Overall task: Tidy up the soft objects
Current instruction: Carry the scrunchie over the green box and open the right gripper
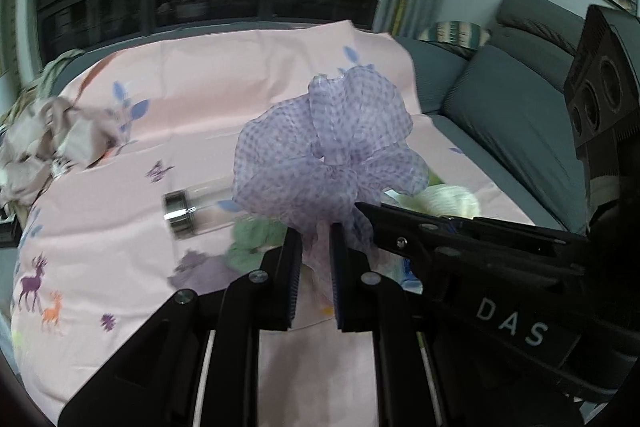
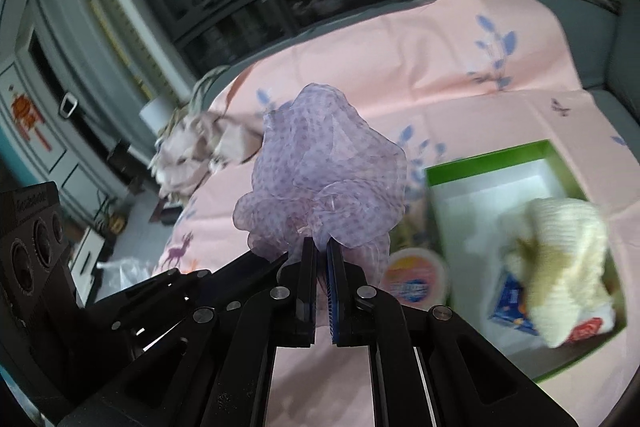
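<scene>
A sheer lilac checked scrunchie (image 1: pixel 328 151) is held up above the pink printed sheet (image 1: pixel 200 79), pinched from two sides. My left gripper (image 1: pixel 314 241) is shut on its lower frill. My right gripper (image 2: pixel 320 247) is shut on the same scrunchie (image 2: pixel 320 179), and its black finger reaches in from the right in the left wrist view. Below it, a green box (image 2: pixel 432 175) with a white inside holds a cream knitted piece (image 2: pixel 560 255) and a blue carton (image 2: pixel 510 303). A pale green soft item (image 1: pixel 256 239) lies under the scrunchie.
A clear glass bottle (image 1: pixel 192 215) with a metal cap lies on the sheet. Crumpled beige cloth (image 1: pixel 48 135) is heaped at the sheet's left edge. A round printed tub (image 2: pixel 414 273) sits beside the box. Grey sofa cushions (image 1: pixel 512 115) border the right side.
</scene>
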{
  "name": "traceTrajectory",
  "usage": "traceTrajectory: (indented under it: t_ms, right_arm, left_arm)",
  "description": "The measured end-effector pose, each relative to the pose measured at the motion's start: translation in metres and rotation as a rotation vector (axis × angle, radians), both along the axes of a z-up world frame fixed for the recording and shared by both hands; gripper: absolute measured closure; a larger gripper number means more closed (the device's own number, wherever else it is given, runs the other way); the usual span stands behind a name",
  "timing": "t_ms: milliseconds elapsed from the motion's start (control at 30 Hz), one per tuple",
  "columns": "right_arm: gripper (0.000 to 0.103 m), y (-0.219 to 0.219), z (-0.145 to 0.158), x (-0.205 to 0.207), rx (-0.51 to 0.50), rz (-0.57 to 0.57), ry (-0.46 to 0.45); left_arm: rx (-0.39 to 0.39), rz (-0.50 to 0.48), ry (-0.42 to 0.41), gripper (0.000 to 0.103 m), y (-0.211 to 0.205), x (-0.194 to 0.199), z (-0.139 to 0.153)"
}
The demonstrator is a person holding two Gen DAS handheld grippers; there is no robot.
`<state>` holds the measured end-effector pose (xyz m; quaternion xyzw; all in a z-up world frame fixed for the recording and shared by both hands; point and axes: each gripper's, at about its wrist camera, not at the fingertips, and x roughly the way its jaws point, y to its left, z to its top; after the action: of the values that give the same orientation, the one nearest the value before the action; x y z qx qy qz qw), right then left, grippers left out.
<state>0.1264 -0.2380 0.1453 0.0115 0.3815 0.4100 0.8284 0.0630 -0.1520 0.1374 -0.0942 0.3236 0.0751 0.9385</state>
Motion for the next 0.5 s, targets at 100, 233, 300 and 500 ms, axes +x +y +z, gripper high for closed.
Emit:
traceTrajectory:
  t_ms: [100,233,300,500]
  right_arm:
    - [0.096,-0.021,0.004,0.011,0.021,-0.057,-0.005]
    - [0.096,-0.048,0.004,0.028,0.056,-0.122,0.015]
    - [0.096,-0.058,0.004,0.038,0.066,-0.145,0.017]
    - [0.095,-0.086,-0.015,0.076,0.124,-0.215,0.113]
  left_arm:
    - [-0.008,-0.042,0.004,0.094,-0.016,0.016,0.002]
    - [-0.009,-0.087,0.007,0.094,-0.036,0.038,0.001]
    - [-0.022,-0.103,0.014,0.094,-0.043,0.051,-0.001]
    - [-0.108,-0.128,0.07,0.093,-0.055,0.086,-0.019]
